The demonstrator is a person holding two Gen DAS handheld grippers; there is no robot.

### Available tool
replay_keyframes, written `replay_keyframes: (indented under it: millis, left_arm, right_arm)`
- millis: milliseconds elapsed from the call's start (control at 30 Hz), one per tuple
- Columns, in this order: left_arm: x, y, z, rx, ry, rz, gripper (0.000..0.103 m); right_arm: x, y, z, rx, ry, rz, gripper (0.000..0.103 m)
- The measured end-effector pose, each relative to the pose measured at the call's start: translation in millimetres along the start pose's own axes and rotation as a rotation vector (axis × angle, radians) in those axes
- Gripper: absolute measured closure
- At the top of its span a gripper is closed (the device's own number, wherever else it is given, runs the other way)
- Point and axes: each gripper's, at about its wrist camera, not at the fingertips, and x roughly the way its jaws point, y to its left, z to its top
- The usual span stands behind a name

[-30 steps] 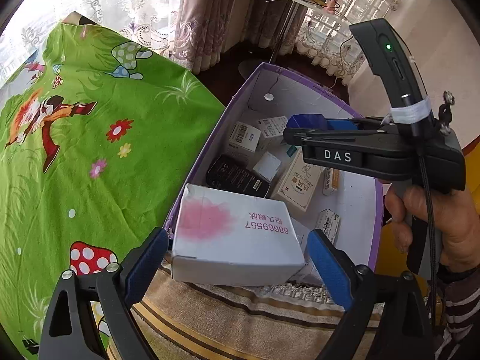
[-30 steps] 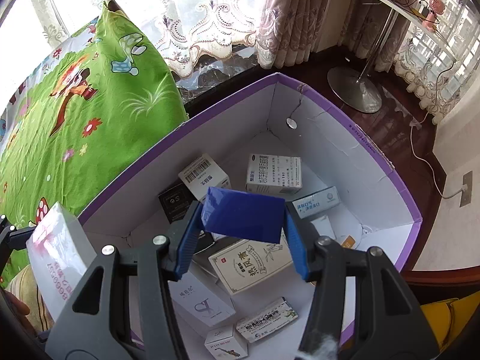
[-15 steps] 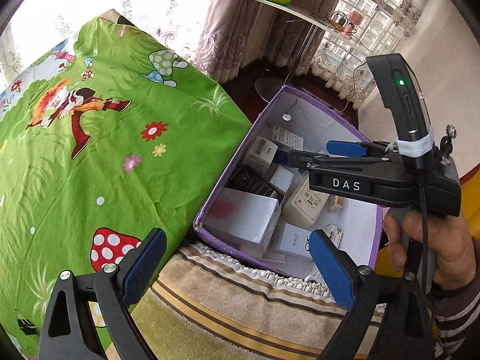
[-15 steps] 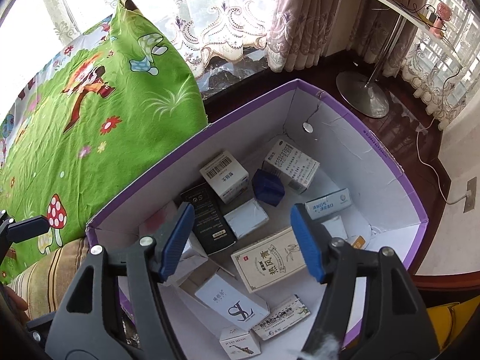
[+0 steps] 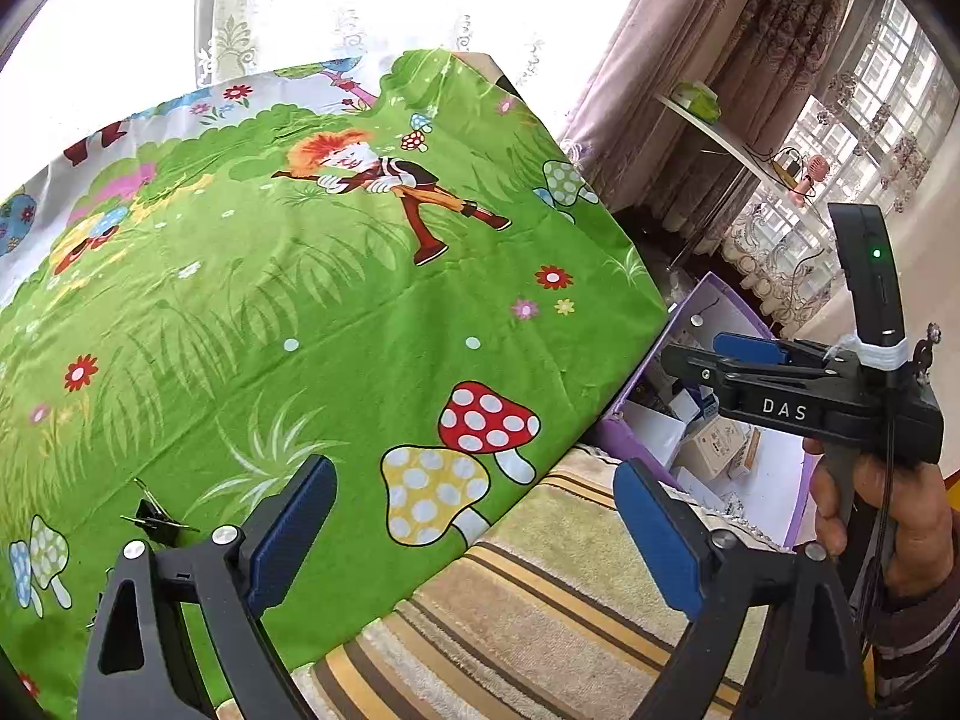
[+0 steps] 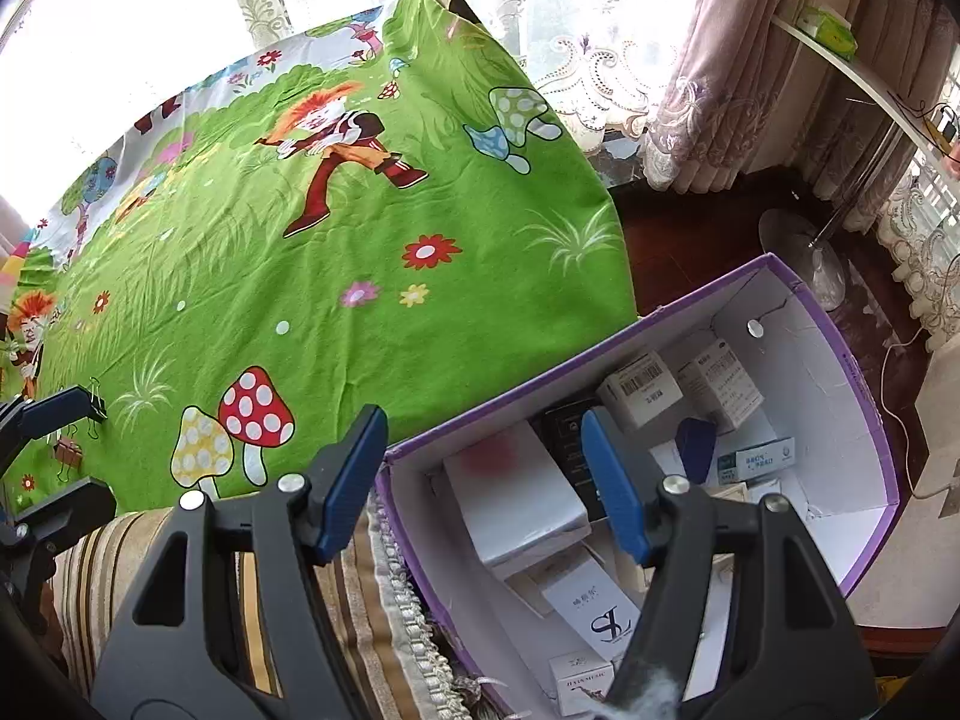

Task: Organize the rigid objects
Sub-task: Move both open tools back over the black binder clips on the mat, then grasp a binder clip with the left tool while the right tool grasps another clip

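A purple-rimmed white cardboard box (image 6: 843,354) stands beside the green table and holds several small cartons: a white box with a pink blotch (image 6: 516,492), a small dark blue box (image 6: 696,444), a barcode carton (image 6: 642,390). The box also shows in the left wrist view (image 5: 726,312). My right gripper (image 6: 483,480) is open and empty, above the box's near left corner. My left gripper (image 5: 474,531) is open and empty, above the edge of the green cloth, left of the box. The right gripper shows side-on in the left wrist view (image 5: 738,354).
A green cartoon-print cloth (image 5: 300,300) covers the table. A striped beige towel (image 5: 540,600) lies at its near edge. A black binder clip (image 5: 153,516) sits on the cloth at lower left. Curtains, a white shelf (image 6: 840,54) and a lamp base (image 6: 804,252) stand behind.
The left gripper let go of the pink-blotched white box into the purple box; the right let go of the blue box. Both grippers drew back and swung left toward the green cloth.
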Motion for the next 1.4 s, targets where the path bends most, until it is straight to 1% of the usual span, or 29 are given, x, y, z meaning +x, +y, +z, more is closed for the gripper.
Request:
replay_keyframes:
  millis: [67,233,433,500,567,667,767,967,1000,1067,1100,1233,1400]
  left_arm:
    - [-6.5,17.3,-8.9,-0.012,-0.008,0.028,0.012]
    - [-30.0,63.6,-33.7,-0.057,-0.021,0.075,0.015]
    - [-54.0,118.4,-65.4,-0.112,-0.016,0.144,0.017]
    - [-57.1,134.3,-73.3,-0.134,-0.006,0.163,0.02]
    - [-59.5,145.5,-77.4,-0.142,0.001,0.173,0.026]
    - [-58.4,154.4,-79.9,-0.123,0.018,0.173,0.03]
    - [-51.7,155.5,-79.8,-0.067,0.045,0.2,0.035]
    - [-33.1,159.3,-78.6,-0.003,0.11,0.19,0.047]
    - [-30.1,160.4,-78.0,0.0,0.119,0.193,0.048]
    - [-25.1,162.6,-77.5,0.006,0.133,0.203,0.057]
    - [-22.3,164.2,-77.6,0.005,0.141,0.2,0.059]
    - [-13.1,169.4,-79.1,-0.005,0.17,0.18,0.079]
    - [-15.1,174.8,-80.4,-0.038,0.158,0.173,0.081]
  right_arm:
    - [-1.0,14.2,1.9,-0.025,-0.002,0.016,0.032]
    - [-2.0,47.6,2.5,-0.099,-0.003,0.057,0.032]
    - [5.1,87.1,2.7,-0.18,0.024,0.118,0.032]
    - [6.1,100.6,2.9,-0.207,0.03,0.138,0.032]
    - [7.5,115.7,2.8,-0.24,0.033,0.154,0.032]
    - [10.5,140.8,1.5,-0.289,0.046,0.185,0.032]
    - [12.0,168.0,-0.2,-0.355,0.051,0.22,0.032]
    - [20.2,217.9,-7.4,-0.483,0.069,0.244,0.032]
    - [21.7,224.9,-9.2,-0.503,0.073,0.245,0.032]
    - [23.9,237.2,-12.4,-0.54,0.083,0.254,0.032]
    - [25.3,242.7,-13.9,-0.556,0.087,0.256,0.032]
    - [32.5,262.8,-18.8,-0.61,0.105,0.26,0.032]
    - [41.8,282.8,-23.1,-0.656,0.126,0.271,0.032]
